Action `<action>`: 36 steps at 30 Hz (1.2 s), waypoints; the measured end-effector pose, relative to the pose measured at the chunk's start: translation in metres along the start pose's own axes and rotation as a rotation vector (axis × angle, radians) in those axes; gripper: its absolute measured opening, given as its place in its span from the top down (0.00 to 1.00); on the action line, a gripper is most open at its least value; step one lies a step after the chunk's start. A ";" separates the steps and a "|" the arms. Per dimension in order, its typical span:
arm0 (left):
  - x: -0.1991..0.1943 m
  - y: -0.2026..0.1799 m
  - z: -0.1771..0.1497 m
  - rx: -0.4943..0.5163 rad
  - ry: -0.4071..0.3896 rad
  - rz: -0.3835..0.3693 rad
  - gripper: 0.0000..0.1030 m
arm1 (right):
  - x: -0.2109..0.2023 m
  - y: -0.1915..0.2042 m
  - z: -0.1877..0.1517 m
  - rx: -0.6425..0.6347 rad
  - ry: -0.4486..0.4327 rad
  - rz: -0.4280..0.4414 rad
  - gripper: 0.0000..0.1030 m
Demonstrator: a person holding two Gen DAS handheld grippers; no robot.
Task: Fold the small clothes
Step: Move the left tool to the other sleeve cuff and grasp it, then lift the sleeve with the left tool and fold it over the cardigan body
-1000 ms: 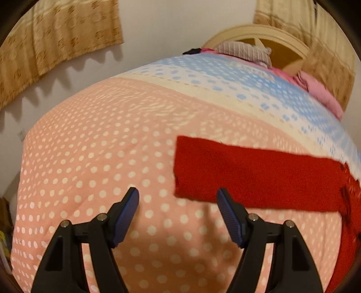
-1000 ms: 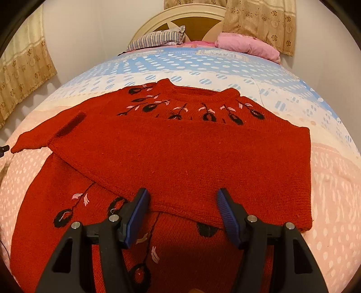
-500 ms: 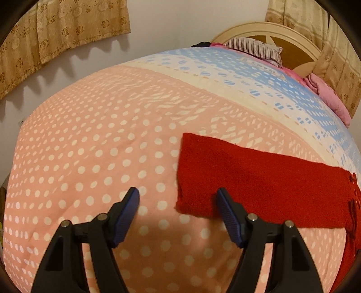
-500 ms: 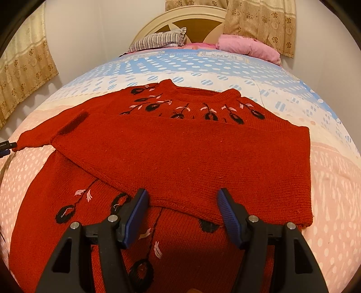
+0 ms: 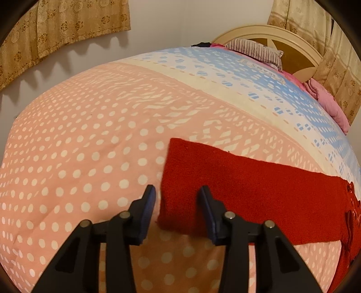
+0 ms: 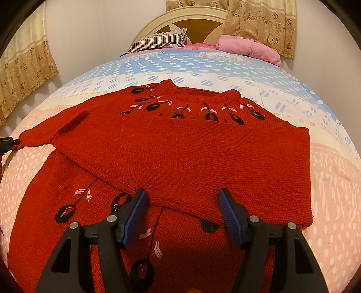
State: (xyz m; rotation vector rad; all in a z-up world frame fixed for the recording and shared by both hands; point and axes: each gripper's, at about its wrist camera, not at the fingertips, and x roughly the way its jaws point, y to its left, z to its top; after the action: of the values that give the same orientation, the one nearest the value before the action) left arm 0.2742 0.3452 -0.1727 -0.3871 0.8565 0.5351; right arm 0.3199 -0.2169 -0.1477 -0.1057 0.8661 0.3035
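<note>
Bedroom, bed (image 5: pixel 85 162) with a quilt in pink dots toward the foot and blue-and-white print toward the headboard (image 6: pixel 180 21); striped pillow (image 6: pixel 158 41) and pink bedding (image 6: pixel 246 48) at the head, patterned curtains (image 5: pixel 67 24) on the wall. Item: sweater (image 6: pixel 180 157), red knit, round neck toward the headboard, black and pink flower embroidery across the chest and down the front, lying flat on the quilt. One sleeve is folded across the body as a broad plain red band running side to side. The other sleeve (image 5: pixel 248 191) lies stretched out flat over the pink dots, its long axis running from the body at the right of the left wrist view out to its square cuff end at the centre. Relation for the coming move: that cuff end sits directly ahead of and between the fingers of the left hand-held gripper (image 5: pixel 178 202), whose jaws straddle the cuff's near corner and are closing on it; the pads do not yet appear to press the knit, though contact on the right pad cannot be ruled out. The left hand is plainly the nearer one to this sleeve. Right hand-held gripper (image 6: pixel 181 214): jaws wide, holding nothing, hovering over the lower edge of the folded sleeve band at the sweater's middle. Judgement: the step in hand is taking the outstretched cuff to fold it inward over the body.
</note>
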 end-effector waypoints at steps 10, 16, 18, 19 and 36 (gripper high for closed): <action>0.001 -0.008 -0.002 0.073 -0.010 -0.007 0.72 | -0.001 0.000 0.000 0.001 -0.001 0.001 0.35; -0.009 -0.004 0.000 0.046 -0.022 -0.030 0.84 | -0.001 0.000 0.000 0.001 -0.002 0.001 0.35; -0.015 -0.004 0.002 0.040 -0.040 -0.036 0.85 | -0.001 0.000 0.000 0.002 -0.002 0.001 0.35; -0.020 -0.004 0.004 0.037 -0.051 -0.043 0.85 | -0.001 0.000 0.000 0.002 -0.002 0.002 0.34; -0.093 -0.041 0.032 0.057 -0.143 -0.186 0.88 | 0.000 0.003 0.001 0.002 -0.004 0.017 0.29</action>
State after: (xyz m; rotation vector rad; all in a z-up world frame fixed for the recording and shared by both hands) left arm 0.2671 0.3025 -0.0755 -0.3674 0.6886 0.3601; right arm 0.3202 -0.2142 -0.1470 -0.0961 0.8632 0.3183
